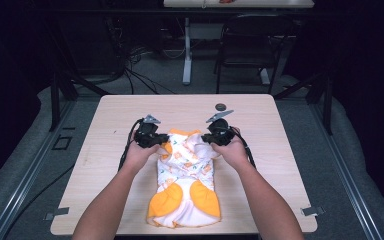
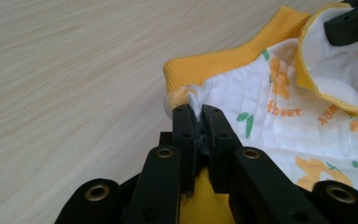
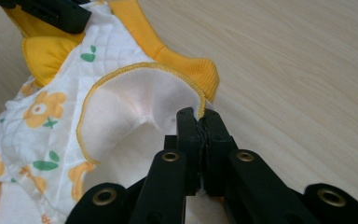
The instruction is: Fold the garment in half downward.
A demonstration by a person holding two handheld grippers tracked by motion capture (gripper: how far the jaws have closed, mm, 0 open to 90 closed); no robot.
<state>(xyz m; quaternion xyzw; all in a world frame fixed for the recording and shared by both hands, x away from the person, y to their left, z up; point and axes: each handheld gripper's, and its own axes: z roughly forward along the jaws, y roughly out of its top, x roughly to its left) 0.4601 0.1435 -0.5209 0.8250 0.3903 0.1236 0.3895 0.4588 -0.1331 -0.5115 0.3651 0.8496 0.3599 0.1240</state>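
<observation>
Two handheld grippers pinch the far end of a small quilted garment [image 1: 187, 172] that lies along the middle of a light wooden table [image 1: 105, 130]. The garment is white with an orange flower print, green leaves and some lettering, edged in yellow-orange ribbed trim; two large orange patches sit at its near end, close to the table's front edge.

In the high view the left gripper [image 1: 147, 136] rests at the garment's far left corner and the right gripper [image 1: 219, 134] at its far right corner, each held in a hand with the forearm coming in from below. Black cables trail from both tools along the forearms.

In the left gripper view, the left gripper [image 2: 199, 114] has its jaws clamped together on a bunched fold of the white quilted cloth just below the ribbed yellow band. Yellow fabric shows beneath the jaws. The other gripper's black jaw appears at the top right corner, on the garment's edge.

In the right gripper view, the right gripper [image 3: 199, 115] is likewise closed tight, gripping the stitched yellow rim where the plain white lining is turned outward. The ribbed band curves just beyond its tips.

A small dark round object [image 1: 221, 106] lies on the table beyond the right gripper, apart from the garment.
</observation>
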